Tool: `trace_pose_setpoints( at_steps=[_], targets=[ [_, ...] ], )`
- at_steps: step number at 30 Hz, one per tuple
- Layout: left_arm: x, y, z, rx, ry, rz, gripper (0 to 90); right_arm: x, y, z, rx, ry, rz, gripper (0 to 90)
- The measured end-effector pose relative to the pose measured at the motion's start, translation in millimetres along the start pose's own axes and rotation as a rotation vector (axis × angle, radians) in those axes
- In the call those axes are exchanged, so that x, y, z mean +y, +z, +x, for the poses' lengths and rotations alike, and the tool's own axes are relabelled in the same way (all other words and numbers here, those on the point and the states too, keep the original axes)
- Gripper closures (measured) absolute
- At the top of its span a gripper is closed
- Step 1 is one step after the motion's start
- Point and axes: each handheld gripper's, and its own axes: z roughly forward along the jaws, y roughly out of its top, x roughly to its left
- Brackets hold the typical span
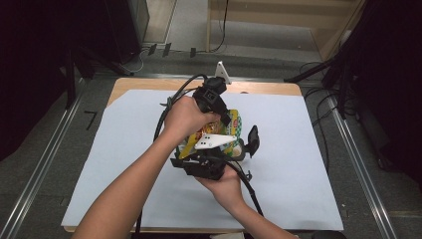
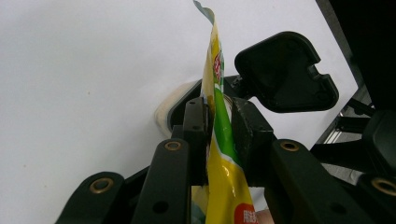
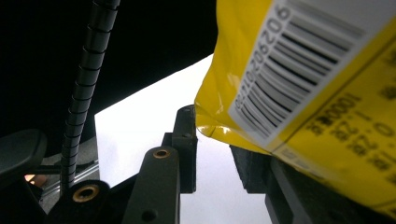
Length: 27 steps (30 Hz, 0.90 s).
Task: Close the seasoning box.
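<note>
One yellow-green snack bag (image 1: 233,130) sits mid-table, held up off the white sheet (image 1: 124,149) between 2 hand-held grippers. Left gripper (image 1: 225,119) comes in from above w/ the left hand (image 1: 185,117) wrapped round its body; in the left gripper view its 2 black jaws stand close together, clamped on the bag's thin edge (image 2: 215,135), bag running upright between the pads, top corner sticking up past them. Right gripper (image 1: 249,144) lies low, cradled from below by the right hand (image 1: 225,185), just beside the bag's near side. In the right gripper view the bag (image 3: 299,93) w/ 1 barcode hangs over the right-hand jaw, its lower corner dipping into the gap; left-hand jaw stands clear of it, white sheet visible between, so jaws are apart, not pinching the bag. 1 black flat part (image 2: 286,72) of the other gripper shows behind the bag in the left gripper view, plus 1 pale rounded thing (image 2: 168,109) on the sheet, too hidden to tell what. 2 cables: one loops off the left gripper (image 1: 174,97), one trails from the right (image 1: 249,186). 1 wooden table (image 1: 149,84) edge shows beyond the sheet.
</note>
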Motion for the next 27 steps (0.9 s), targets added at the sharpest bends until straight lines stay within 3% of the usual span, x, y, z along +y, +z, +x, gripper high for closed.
trace_pose_setpoints(
  at_steps=[27],
  targets=[
    [-2.2,1.6,0.0,0.002,0.006,0.001,76.5,-0.3,0.4,1.9,-0.003,-0.010,0.005,72.9]
  ],
)
